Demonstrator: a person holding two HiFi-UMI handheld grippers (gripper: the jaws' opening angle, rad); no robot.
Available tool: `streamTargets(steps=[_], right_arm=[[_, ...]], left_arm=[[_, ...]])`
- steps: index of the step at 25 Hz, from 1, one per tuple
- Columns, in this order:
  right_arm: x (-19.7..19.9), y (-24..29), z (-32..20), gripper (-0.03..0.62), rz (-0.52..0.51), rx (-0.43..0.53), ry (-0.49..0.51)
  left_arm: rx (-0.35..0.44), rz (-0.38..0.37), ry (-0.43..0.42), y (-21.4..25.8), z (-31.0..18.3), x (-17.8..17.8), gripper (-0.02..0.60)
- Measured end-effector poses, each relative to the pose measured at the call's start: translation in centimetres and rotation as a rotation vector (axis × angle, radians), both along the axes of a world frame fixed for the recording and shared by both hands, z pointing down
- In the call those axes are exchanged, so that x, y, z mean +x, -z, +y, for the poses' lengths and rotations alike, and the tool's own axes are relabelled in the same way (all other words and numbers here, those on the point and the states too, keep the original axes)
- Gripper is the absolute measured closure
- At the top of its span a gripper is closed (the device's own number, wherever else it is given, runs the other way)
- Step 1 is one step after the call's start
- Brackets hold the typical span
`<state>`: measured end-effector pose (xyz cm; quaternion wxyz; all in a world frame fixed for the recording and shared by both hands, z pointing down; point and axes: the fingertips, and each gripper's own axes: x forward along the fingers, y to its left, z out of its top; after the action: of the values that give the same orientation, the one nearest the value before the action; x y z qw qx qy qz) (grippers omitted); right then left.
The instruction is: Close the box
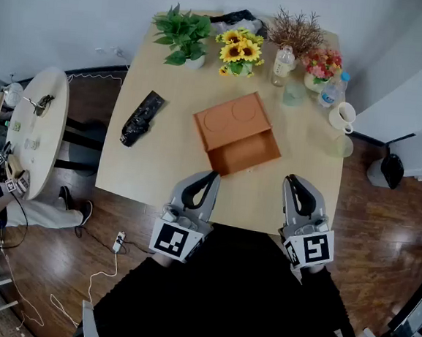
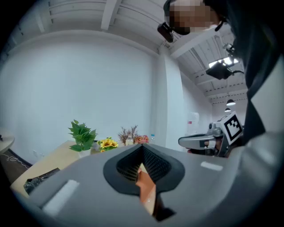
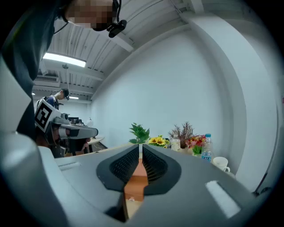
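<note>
Since the lid lies folded back, progress: none of the closing is judged to be done; the box is seen fully open.
Left to do: the lid has to be reached, swung over the tray and pressed down; all of that is judged to remain.
Left gripper (image 1: 212, 176): held over the table's near edge, left of its middle; the jaws are seen together with nothing gripped, and only orange from the box beyond shows in the slit below the tips.
Right gripper (image 1: 291, 180): held over the near edge toward the right corner; the jaws are closed and nothing is held.
Table (image 1: 160, 167): bare along the near edge around both grippers.
Box (image 1: 245, 154): set at the table's middle, turned askew, its tray on the near side.
Box to tools: the tray's near corner is found just beyond the left gripper's tips, contact not to be told; the right gripper is kept apart, off the tray's right side.
Lid (image 1: 228, 118): laid beyond the tray, toward the far left, so the farthest part from both grippers.
Left side: a black thing (image 1: 142, 118) is laid well apart from the box.
Far edge: a plant (image 1: 182, 33), sunflowers (image 1: 239, 51), a bottle (image 1: 282, 64) and a mug (image 1: 342, 115) are ranged, clear of the lid.
</note>
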<state>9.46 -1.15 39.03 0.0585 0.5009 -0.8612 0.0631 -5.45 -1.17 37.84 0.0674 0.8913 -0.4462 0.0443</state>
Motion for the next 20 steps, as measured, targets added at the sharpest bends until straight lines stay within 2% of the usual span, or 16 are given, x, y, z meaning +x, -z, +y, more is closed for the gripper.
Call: streamTargets(steps=[7,10,15,18,20], right_arm=[[-1.4,-11.2,-1.3,0.554,0.103,-0.223,0.038],[-2.3,-16.8,-1.1,0.542,0.174,-0.335,0.068],[-4.4,-24.5,-0.9,0.477,0.312,-0.504,0.123],[-5.3,-26.0,-1.6,0.456,0.385,-0.523,0.12],[-5.6,-26.2,-2.3,0.456,0.423,-0.514,0.104]], left_arm=[[-0.107,-0.045,0.074,-6.0,-2.2,-2.9,0.581],[-0.12,-0.063,0.088,-6.9,-2.4,-3.6,0.581],[-0.135,-0.072,0.093,-7.6,-2.6,-4.4,0.581],[-0.164,-0.11,0.088,-9.2,-3.2,-4.9,0.581],[-0.232,-0.134,0.095,-11.4,-4.3,-5.6,0.581]])
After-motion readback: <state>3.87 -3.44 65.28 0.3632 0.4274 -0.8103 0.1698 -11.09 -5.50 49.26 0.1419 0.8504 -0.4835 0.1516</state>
